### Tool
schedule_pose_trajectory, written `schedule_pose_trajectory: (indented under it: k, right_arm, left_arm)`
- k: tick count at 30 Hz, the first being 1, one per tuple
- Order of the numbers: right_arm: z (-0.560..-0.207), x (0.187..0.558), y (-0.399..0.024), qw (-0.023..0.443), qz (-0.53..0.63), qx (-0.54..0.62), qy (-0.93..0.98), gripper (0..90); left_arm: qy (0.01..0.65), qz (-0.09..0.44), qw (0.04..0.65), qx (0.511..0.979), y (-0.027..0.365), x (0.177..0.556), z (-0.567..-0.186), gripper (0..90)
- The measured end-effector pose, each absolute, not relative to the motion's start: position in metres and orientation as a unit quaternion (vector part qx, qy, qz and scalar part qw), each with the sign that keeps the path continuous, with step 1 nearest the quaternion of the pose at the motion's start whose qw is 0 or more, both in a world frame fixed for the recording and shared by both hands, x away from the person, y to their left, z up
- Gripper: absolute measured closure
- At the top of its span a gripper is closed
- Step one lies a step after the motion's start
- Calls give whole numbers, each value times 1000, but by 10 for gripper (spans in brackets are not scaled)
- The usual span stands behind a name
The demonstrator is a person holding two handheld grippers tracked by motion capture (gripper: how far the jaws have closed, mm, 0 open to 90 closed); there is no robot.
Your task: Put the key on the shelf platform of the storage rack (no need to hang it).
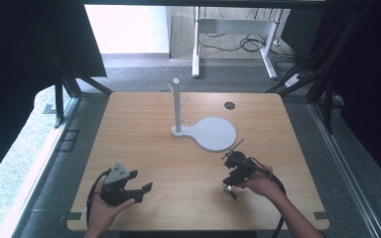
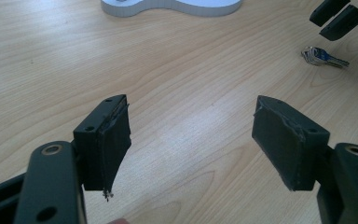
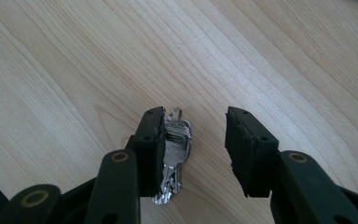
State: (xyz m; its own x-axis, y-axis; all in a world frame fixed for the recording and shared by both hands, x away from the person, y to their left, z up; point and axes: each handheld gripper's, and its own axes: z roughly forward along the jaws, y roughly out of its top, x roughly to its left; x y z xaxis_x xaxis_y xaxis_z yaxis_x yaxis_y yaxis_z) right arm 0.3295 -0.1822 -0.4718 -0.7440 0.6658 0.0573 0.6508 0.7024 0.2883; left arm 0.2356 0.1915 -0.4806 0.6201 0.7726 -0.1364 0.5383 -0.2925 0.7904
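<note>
Pale wooden table (image 1: 144, 148): right gripper (image 3: 193, 140), half-open, brackets silver key bunch (image 3: 173, 154) at seven o'clock; closing comes next; left gripper (image 2: 191, 140) empty, wide open.

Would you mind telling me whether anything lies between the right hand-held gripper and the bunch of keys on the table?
Nothing visible does: the keys already lie between the open jaws of the right hand-held gripper, beside one pad.
</note>
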Motion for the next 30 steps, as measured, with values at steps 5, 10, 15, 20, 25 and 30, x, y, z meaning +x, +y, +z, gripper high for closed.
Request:
schedule_pose_trajectory:
  k: [5,10,15,20,25,30]
  right_arm:
    - [-475,330,-177,21,142,352,925,618]
    - [-482,331,-171,13,132,354,926,641]
    - [-486,332,-166,6,128,357,925,674]
    - [-489,333,-162,-2,121,355,927,725]
    - [-492,333,-159,-2,110,353,929,766]
    - [-495,334,-158,-4,102,356,929,795]
  left_arm:
    - [413,136,425,794,191,236,-482,279]
    - [413,136,424,794,191,236,-482,279]
    - [414,136,425,794,192,236,-482,279]
    - [414,136,425,793,193,236,-482,279]
    - [418,137,426,791,196,236,-481,280]
    - [418,138,426,790,197,236,-481,279]
